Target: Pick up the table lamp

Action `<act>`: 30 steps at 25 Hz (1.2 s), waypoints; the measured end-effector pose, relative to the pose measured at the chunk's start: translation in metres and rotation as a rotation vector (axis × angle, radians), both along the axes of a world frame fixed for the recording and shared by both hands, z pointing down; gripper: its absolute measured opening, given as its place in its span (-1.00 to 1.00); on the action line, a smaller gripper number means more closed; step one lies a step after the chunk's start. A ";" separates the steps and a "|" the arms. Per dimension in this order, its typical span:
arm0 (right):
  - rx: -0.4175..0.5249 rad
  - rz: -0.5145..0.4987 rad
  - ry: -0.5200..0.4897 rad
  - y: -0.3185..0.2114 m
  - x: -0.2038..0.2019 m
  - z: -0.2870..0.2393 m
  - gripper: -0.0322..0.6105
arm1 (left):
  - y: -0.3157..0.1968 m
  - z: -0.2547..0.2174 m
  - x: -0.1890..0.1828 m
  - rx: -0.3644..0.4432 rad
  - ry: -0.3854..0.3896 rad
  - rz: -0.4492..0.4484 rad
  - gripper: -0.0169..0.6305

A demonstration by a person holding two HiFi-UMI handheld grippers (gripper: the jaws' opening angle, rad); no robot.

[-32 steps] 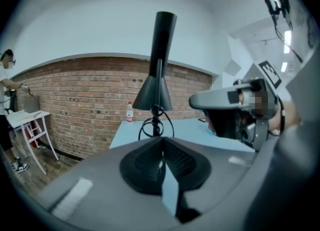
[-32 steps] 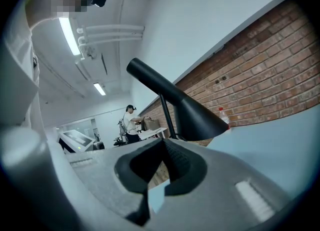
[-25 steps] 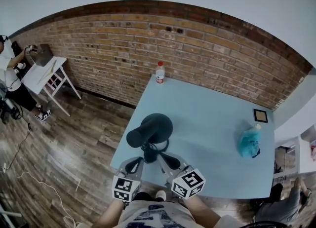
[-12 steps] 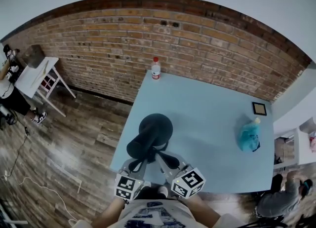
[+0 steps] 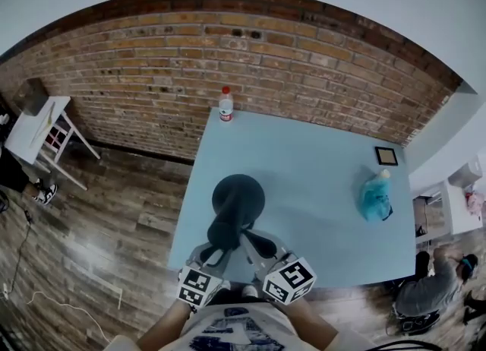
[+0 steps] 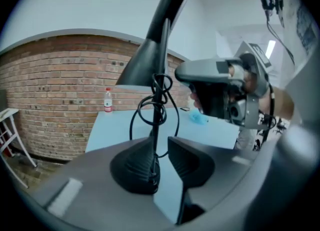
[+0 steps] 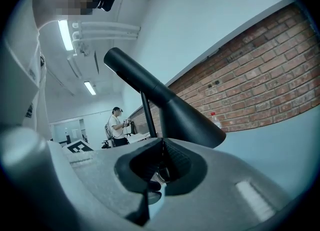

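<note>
Table lamp [image 5: 237, 196] is over the near-left part of the table [image 5: 319, 167], close to the near edge. Its dark cone shade is tilted and its base is hidden. Left claw [image 6: 161, 147]: jaws opening, with the thin stem [image 6: 154, 135] and coiled cord [image 6: 132, 124] between them, stem clear of the right pad. Plastic bottle [image 5: 225, 105] at far-left corner. Right claw [image 7: 162, 145]: closed on the stem. Blue bag [image 5: 374, 199] near right edge. Small dark frame [image 5: 385, 155] towards far-right corner.
</note>
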State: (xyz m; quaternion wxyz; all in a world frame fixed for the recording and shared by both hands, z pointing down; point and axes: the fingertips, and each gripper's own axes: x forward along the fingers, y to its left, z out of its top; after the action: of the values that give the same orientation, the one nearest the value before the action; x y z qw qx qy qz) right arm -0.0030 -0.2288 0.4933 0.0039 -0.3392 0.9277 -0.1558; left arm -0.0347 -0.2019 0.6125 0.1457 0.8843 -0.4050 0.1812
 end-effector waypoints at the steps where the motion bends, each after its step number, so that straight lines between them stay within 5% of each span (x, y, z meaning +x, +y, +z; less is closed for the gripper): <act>1: 0.000 0.011 0.000 0.000 0.000 0.000 -0.89 | -0.001 0.001 0.000 0.000 0.006 0.012 -0.76; 4: -0.014 0.032 0.002 -0.002 -0.002 0.004 -0.66 | -0.002 0.005 0.003 -0.007 0.020 0.051 -0.69; 9: 0.005 0.053 0.004 -0.002 -0.004 -0.001 -0.65 | -0.010 0.008 0.003 -0.010 0.057 0.062 -0.57; 11: 0.021 0.053 0.008 -0.002 -0.006 -0.005 -0.42 | -0.013 0.008 0.004 -0.009 0.069 0.069 -0.52; 30: 0.063 -0.025 0.044 -0.004 -0.037 -0.007 -0.44 | -0.033 0.041 0.012 -0.050 0.067 0.107 -0.50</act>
State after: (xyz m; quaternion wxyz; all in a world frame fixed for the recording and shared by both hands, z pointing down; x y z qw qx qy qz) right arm -0.0399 -0.2325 0.4863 -0.0080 -0.3304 0.9363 -0.1190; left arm -0.0223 -0.2344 0.6533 0.1713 0.9062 -0.3475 0.1693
